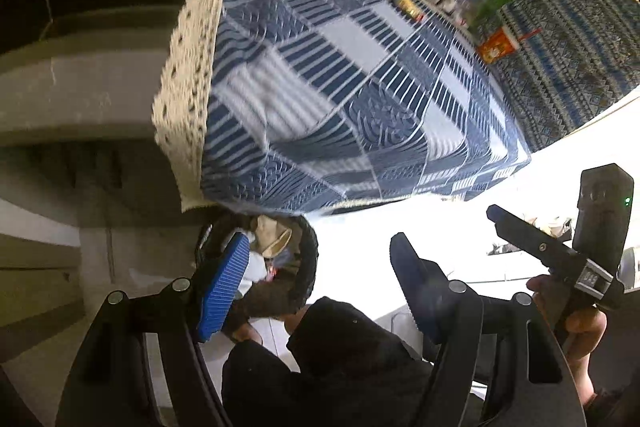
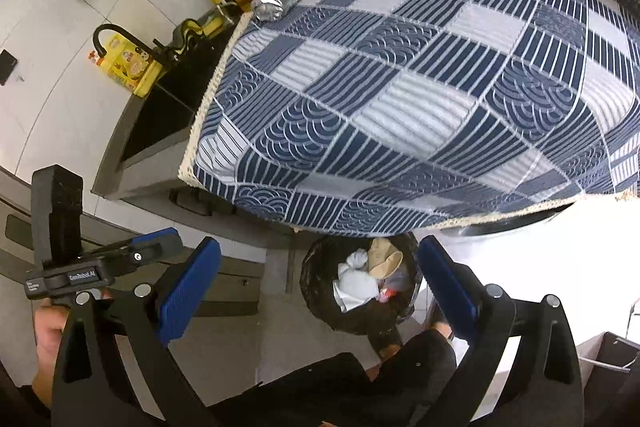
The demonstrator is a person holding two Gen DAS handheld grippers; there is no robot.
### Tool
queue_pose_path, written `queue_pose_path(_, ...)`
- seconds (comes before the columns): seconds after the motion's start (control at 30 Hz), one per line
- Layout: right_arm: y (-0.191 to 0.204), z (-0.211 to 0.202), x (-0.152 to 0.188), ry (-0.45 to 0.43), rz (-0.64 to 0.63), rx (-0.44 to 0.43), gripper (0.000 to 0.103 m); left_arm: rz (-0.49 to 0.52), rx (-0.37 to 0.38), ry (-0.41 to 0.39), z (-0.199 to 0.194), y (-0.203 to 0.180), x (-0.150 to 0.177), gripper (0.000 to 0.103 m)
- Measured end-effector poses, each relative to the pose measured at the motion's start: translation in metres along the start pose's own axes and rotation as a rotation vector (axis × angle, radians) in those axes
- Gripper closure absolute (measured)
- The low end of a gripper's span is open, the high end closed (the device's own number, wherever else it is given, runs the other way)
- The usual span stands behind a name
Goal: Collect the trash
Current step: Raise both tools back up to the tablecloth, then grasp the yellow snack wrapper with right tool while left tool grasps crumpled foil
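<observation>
Both grippers, L (image 1: 316,285) & R (image 2: 320,285), spread wide, empty; only R view shows whole trash bin (image 2: 360,287).

Both grippers, the left gripper (image 1: 320,283) and right gripper (image 2: 320,287), share black angular frames, silver round screws and ribbed blue finger pads (image 2: 188,291). Bare skin shows at seven o'clock; black trousers (image 1: 340,359) below.

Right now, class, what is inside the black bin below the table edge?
The bin holds crumpled white paper and a tan paper scrap, with something reddish beside them. Anything deeper is covered.
</observation>
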State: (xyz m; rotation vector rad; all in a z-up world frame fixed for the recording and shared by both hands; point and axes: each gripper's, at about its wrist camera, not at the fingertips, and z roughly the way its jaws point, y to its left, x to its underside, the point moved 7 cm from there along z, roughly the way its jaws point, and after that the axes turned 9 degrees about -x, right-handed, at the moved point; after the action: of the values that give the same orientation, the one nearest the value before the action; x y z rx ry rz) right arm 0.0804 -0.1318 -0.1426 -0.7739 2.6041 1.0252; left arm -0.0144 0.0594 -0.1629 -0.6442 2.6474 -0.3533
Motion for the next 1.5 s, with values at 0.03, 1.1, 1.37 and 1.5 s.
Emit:
queue_pose_path(0.03,0.001,-0.001,-0.001,-0.004,-0.004,0.003,0.005,0.005,-0.002,-0.011,-0.004,0.0,-0.003,0.032)
queue_pose_path(1.1,-0.057,-0.029,-0.201,-0.123,-0.178,0.0,0.005,0.198,-0.217,-0.157,-0.013,-0.047,-0.198,0.017)
queue_pose_path(1.37,-0.092,-0.007,-0.264,-0.096,-0.21,-0.002,0.005,0.242,-0.297,-0.124,0.007,-0.049,-0.265,0.017)
queue_pose_path(1.5,-0.112,0.014,-0.284,-0.064,-0.217,0.002,0.005,0.269,-0.339,-0.08,0.03,-0.043,-0.291,0.017)
